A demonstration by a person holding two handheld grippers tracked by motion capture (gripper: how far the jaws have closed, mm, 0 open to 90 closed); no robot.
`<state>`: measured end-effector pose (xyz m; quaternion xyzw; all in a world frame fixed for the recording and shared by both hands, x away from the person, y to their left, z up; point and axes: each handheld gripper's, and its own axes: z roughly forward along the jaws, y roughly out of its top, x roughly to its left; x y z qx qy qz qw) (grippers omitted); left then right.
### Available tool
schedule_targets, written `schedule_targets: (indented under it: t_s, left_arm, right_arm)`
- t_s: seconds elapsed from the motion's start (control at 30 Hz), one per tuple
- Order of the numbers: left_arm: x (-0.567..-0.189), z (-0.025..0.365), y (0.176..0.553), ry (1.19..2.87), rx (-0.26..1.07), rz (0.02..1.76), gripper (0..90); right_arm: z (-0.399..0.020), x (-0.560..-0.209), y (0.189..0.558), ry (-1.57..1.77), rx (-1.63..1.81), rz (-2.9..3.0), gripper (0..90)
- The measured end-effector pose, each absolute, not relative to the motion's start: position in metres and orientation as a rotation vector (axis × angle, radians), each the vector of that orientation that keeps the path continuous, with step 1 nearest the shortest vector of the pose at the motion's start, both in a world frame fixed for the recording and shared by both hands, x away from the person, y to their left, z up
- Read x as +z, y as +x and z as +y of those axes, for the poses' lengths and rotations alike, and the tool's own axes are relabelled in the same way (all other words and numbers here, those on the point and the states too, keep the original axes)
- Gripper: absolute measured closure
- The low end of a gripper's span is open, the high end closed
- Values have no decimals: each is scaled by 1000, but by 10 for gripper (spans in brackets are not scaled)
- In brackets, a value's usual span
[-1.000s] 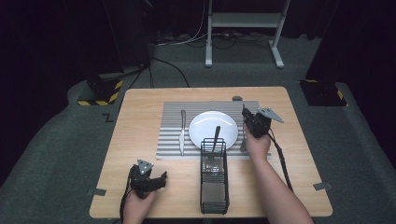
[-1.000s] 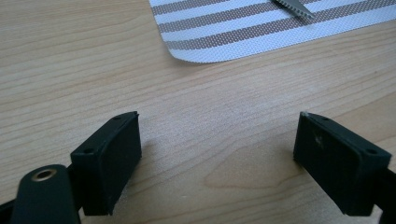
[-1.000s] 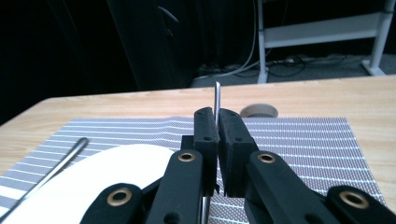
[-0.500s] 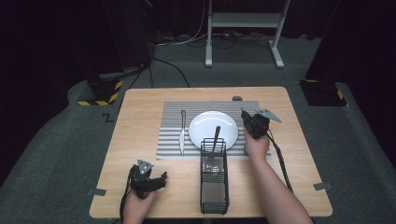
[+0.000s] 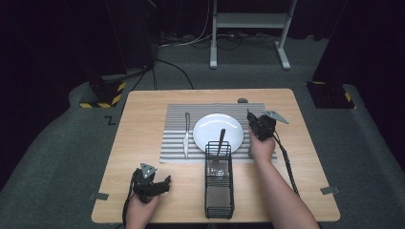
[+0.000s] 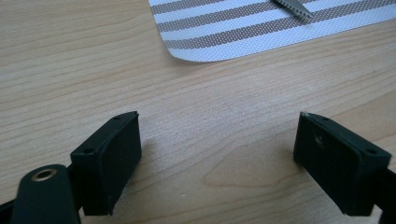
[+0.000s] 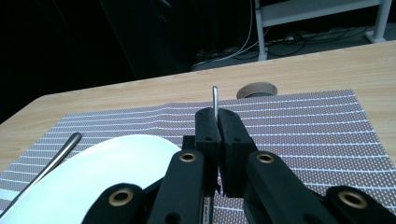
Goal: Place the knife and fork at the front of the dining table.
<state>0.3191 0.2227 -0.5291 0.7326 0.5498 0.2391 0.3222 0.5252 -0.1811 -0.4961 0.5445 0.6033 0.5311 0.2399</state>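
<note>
My right gripper (image 5: 251,118) (image 7: 217,122) hovers over the striped placemat (image 5: 176,112) just right of the white plate (image 5: 210,125). It is shut on a thin metal utensil handle (image 7: 215,98) that pokes up between the pads; the utensil's head is hidden. A knife (image 5: 186,136) lies on the mat left of the plate. Another utensil (image 5: 221,138) stands in the black wire basket (image 5: 218,191), its handle leaning over the plate's edge. My left gripper (image 5: 164,183) (image 6: 219,154) rests low at the table's front left, open with bare wood between its jaws.
The mat's corner (image 6: 210,42) and the knife's serrated tip (image 6: 292,5) lie ahead of the left gripper. A round cable hole (image 5: 242,100) sits at the mat's far edge. Bare wood (image 5: 143,124) runs around the mat. A metal stand (image 5: 248,28) is on the floor beyond.
</note>
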Motion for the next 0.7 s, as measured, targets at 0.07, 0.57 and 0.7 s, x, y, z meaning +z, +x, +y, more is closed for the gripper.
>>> schedule_targets:
  t_s: [0.07, 0.57, 0.7]
  left_arm:
    - [-529, 223, 319, 1923, 628, 1443, 150]
    - [-529, 222, 319, 1926, 621, 1436, 148]
    - [-529, 222, 319, 1927, 620, 1435, 148]
  right_arm:
    - [-181, -496, 525, 1500, 1460, 1646, 875]
    - [-179, -496, 527, 1490, 1412, 1685, 847]
    - [-181, -497, 528, 1495, 1409, 1687, 832]
